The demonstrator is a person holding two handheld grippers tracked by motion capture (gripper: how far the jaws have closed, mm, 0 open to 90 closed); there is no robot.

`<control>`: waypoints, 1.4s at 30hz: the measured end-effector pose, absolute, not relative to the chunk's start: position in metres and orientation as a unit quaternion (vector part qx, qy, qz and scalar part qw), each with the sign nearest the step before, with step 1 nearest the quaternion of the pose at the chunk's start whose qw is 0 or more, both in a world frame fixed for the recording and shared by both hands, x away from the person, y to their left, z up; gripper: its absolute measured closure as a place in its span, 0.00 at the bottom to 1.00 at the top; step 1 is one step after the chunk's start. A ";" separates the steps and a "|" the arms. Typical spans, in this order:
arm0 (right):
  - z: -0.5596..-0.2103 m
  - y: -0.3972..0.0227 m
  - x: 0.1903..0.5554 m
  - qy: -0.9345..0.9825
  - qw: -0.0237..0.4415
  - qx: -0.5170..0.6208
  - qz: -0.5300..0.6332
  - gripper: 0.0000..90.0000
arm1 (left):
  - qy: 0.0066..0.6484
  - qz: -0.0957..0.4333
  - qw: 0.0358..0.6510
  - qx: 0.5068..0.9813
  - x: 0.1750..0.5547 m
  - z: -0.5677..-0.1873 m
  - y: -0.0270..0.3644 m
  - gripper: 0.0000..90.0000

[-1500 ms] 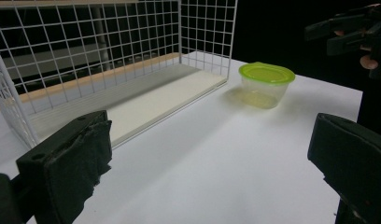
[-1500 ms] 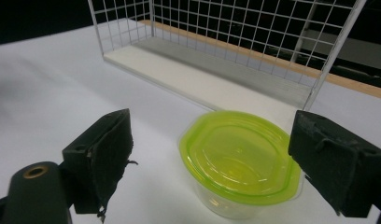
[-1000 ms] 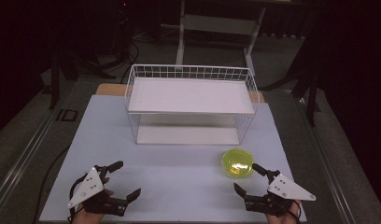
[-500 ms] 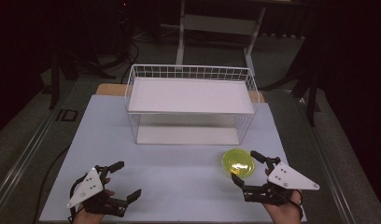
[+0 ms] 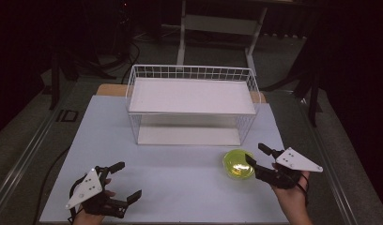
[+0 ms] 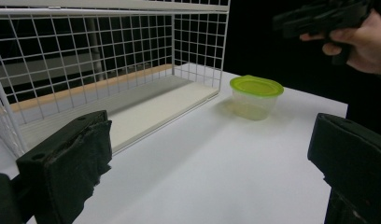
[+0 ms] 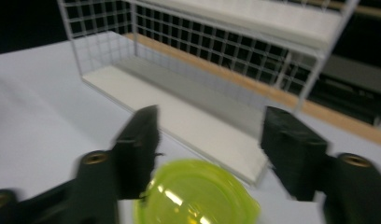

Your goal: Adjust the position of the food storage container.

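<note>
Right hand-held gripper (image 5: 256, 156) reached container (image 5: 237, 165), jaws closing.

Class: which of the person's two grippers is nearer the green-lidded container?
Right. The right gripper is at the container, jaws closing around it; the left gripper rests far across the table.

No legible text (no labels anywhere)

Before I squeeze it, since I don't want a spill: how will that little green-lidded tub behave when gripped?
The tub looks like thin clear plastic, so its walls may flex under the right gripper. It appears nearly empty, so probably light and easy to shove. Its low, wide, flat-bottomed shape should resist tipping or rolling; the smooth sides could slip.
</note>
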State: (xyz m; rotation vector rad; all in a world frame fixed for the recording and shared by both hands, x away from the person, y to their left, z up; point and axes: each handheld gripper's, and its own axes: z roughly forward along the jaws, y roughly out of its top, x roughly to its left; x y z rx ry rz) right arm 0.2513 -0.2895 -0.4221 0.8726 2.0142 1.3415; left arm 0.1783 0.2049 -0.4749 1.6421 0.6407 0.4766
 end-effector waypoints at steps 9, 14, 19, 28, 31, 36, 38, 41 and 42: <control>-0.447 -0.316 0.276 0.747 0.290 0.395 0.449 0.71 | 0.277 0.208 0.609 0.713 0.178 -0.475 0.205 0.00; -0.461 -0.326 0.282 0.760 0.293 0.418 0.402 0.89 | 0.277 0.207 0.610 0.713 0.178 -0.475 0.204 0.00; -0.477 -0.335 0.286 0.769 0.269 0.439 0.379 1.00 | 0.273 0.209 0.609 0.715 0.178 -0.474 0.203 0.00; -0.510 -0.334 0.286 0.782 0.224 0.462 0.353 1.00 | 0.271 0.212 0.610 0.714 0.177 -0.473 0.203 0.01; -0.516 -0.328 0.285 0.789 0.213 0.458 0.350 1.00 | 0.272 0.212 0.611 0.713 0.177 -0.473 0.204 0.01; -0.521 -0.318 0.286 0.796 0.195 0.452 0.354 1.00 | 0.271 0.213 0.610 0.714 0.176 -0.473 0.204 0.00; -0.522 -0.314 0.286 0.799 0.189 0.446 0.355 1.00 | 0.272 0.213 0.610 0.714 0.176 -0.473 0.204 0.00; -0.522 -0.308 0.286 0.803 0.189 0.439 0.355 1.00 | 0.271 0.213 0.609 0.714 0.176 -0.473 0.203 0.00; -0.522 -0.307 0.286 0.803 0.188 0.439 0.356 1.00 | 0.271 0.213 0.610 0.714 0.176 -0.473 0.203 0.00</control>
